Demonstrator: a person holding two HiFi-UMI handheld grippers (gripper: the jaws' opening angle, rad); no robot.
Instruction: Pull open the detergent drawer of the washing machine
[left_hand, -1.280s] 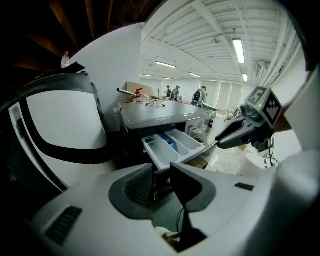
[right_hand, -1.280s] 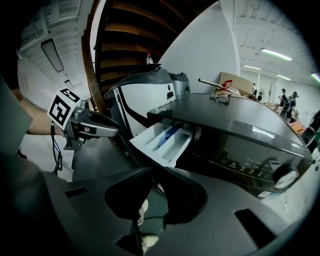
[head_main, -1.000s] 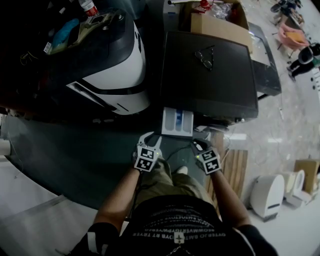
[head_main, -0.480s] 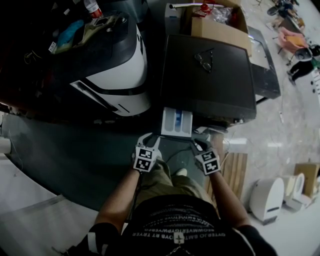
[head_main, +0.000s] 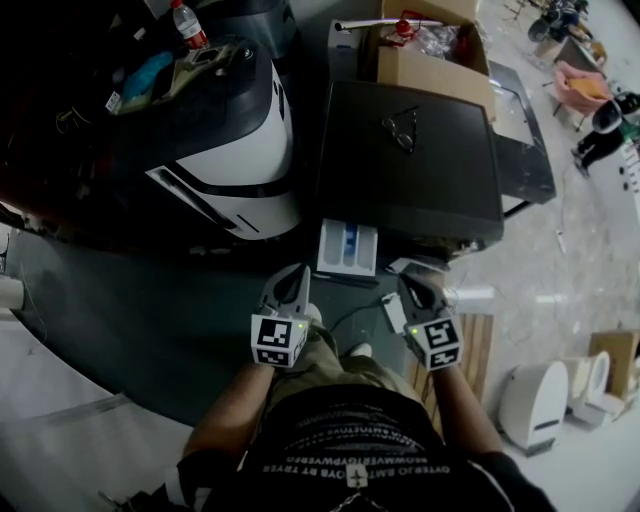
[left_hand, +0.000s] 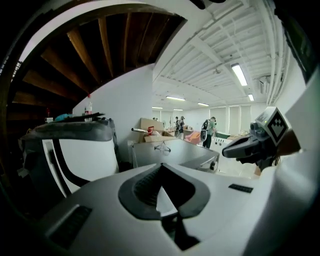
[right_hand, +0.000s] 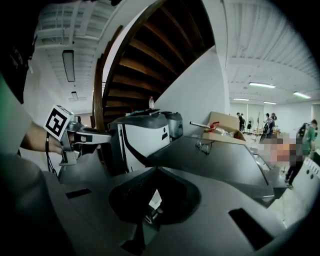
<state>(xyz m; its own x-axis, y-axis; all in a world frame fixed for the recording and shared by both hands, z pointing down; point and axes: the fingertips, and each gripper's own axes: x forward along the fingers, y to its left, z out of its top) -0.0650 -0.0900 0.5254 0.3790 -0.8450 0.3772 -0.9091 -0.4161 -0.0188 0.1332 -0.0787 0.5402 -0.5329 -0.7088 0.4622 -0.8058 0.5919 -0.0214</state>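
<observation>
the detergent drawer (head_main: 348, 247) stands pulled out from the front of the dark-topped washing machine (head_main: 410, 165), near its left corner, white with a blue compartment showing inside; the left gripper (head_main: 297, 274) hangs just in front of the drawer, a little to its left and not touching it, its jaws closed together on nothing (its own view shows the pads meeting at the tip); the right gripper (head_main: 413, 284) is off to the drawer's right, also apart from it, jaws likewise pressed together and empty; a pair of glasses (head_main: 400, 128) lies on the machine's lid; a cardboard box (head_main: 432, 62) sits behind it; a white and black appliance (head_main: 225, 140) stands just beside the washing machine on its left
</observation>
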